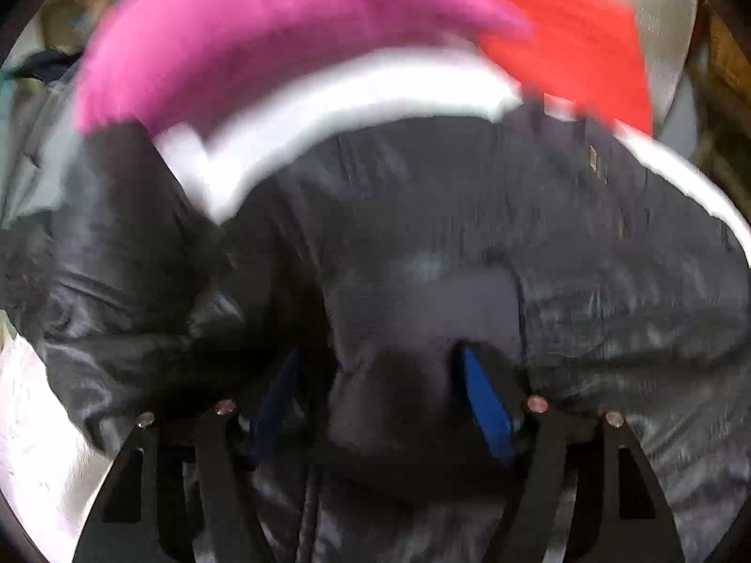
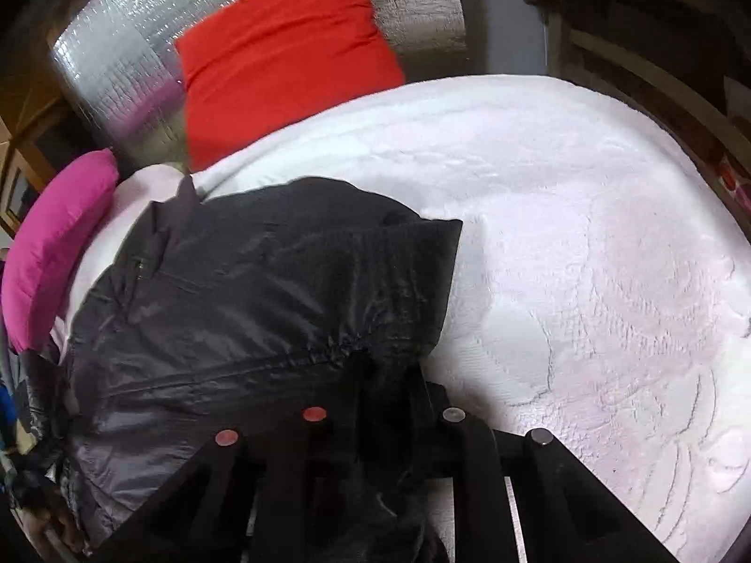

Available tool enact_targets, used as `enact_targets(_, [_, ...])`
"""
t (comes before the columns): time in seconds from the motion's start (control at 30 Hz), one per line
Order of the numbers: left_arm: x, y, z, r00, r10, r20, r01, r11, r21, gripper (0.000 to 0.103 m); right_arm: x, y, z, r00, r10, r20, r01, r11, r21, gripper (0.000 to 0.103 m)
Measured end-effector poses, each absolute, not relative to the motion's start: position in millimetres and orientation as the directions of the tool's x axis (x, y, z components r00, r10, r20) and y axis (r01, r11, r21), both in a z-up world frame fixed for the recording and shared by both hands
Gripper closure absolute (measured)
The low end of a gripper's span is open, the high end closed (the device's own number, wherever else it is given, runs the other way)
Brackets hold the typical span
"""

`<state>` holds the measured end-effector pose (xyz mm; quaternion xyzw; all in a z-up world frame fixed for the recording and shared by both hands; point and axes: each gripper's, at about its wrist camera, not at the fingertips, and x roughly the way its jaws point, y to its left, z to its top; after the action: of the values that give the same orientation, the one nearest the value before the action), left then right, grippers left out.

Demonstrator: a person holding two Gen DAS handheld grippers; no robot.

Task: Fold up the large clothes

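Left wrist view, nearest first: left tongs [image 1: 389, 375], blue pads [image 1: 486, 403] set fairly wide, with a thick bunch of dark jacket [image 1: 422, 234] filling the space between them. Whether the pads pressed on the cloth or merely straddled it could not be told; the picture was blurred.

Right wrist view, nearest first: right tongs [image 2: 375, 403], fingertips buried under a gathered seam of the jacket [image 2: 244, 291]; the jaws appeared closed on that bunched hem, though the tips themselves were hidden.

Item: one large dark jacket, shiny and thinly padded, lying crumpled on the bed [image 2: 586, 258] toward its left side, one squared corner flopped out onto the white cover.

Handling, as judged: light for its bulk, soft, no stiffness to hold a crease; the glossy shell looked slippery and likely to slide out of a shallow pinch. Puffed panels would probably spring back unless pressed flat.

Hold, as judged: best taken at seams, hem or the elastic gather, where the cloth is doubled and thicker, with a deep bite.

Beyond the jacket: pink pillow [image 2: 56, 248] at the left edge, red pillow [image 2: 286, 51] farther back, silver quilted panel [image 2: 117, 61] behind both.
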<state>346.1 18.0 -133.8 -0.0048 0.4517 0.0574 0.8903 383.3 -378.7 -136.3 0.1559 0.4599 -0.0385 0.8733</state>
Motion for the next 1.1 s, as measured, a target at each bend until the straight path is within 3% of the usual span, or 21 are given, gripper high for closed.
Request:
enact_targets(0.07, [344.7, 16.8, -125.6, 0.573, 0.102, -0.813, -0.103, 0.993, 0.052, 0.030, 371.5, -374.9, -122.1, 0.609, 0.027, -0.793, 0.218, 0.955, 0.199, 0.054])
enact_targets(0.13, [336.8, 22.9, -110.0, 0.586, 0.105, -0.804, -0.133, 0.991, 0.033, 0.031, 353.2, -367.9, -103.1, 0.666, 0.008, -0.746, 0.205, 0.959, 0.194, 0.045])
enact_targets(0.3, [307.4, 14.5, -73.5, 0.685, 0.058, -0.726, -0.119, 0.992, -0.033, 0.030, 320.5, -319.5, -82.0, 0.730, 0.089, -0.677, 0.077, 0.974, 0.212, 0.040])
enact_targets(0.47, [312.0, -24.1, -109.8, 0.590, 0.049, -0.806, -0.039, 0.999, 0.032, 0.028, 325.8, -289.2, -132.2, 0.611, 0.105, -0.785, 0.039, 0.986, 0.162, 0.039])
enact_targets(0.57, [317.1, -22.3, -121.0, 0.578, 0.059, -0.814, -0.014, 0.998, 0.062, 0.021, 331.5, -300.3, -135.1, 0.614, 0.129, -0.779, 0.074, 0.973, 0.220, 0.039])
enact_targets(0.7, [301.5, 8.8, -91.6, 0.558, -0.063, -0.827, -0.041, 0.994, -0.104, 0.021, 301.2, -306.6, -97.0, 0.676, 0.170, -0.717, 0.086, 0.948, 0.307, 0.037])
enact_targets(0.77, [271.3, 27.9, -70.0, 0.619, -0.075, -0.781, -0.046, 0.990, -0.132, 0.021, 261.5, -302.8, -84.5, 0.722, 0.190, -0.665, 0.067, 0.938, 0.340, 0.023])
enact_targets(0.93, [169.7, 85.7, -54.6, 0.705, -0.101, -0.702, -0.071, 0.975, -0.212, 0.020, 170.3, -274.0, -91.4, 0.747, 0.216, -0.628, 0.002, 0.945, 0.328, 0.022])
enact_targets(1.1, [95.3, 139.2, -76.1, 0.695, -0.091, -0.713, -0.200, 0.928, -0.313, 0.019, 84.1, -255.0, -105.6, 0.764, 0.176, -0.621, -0.003, 0.963, 0.269, 0.022])
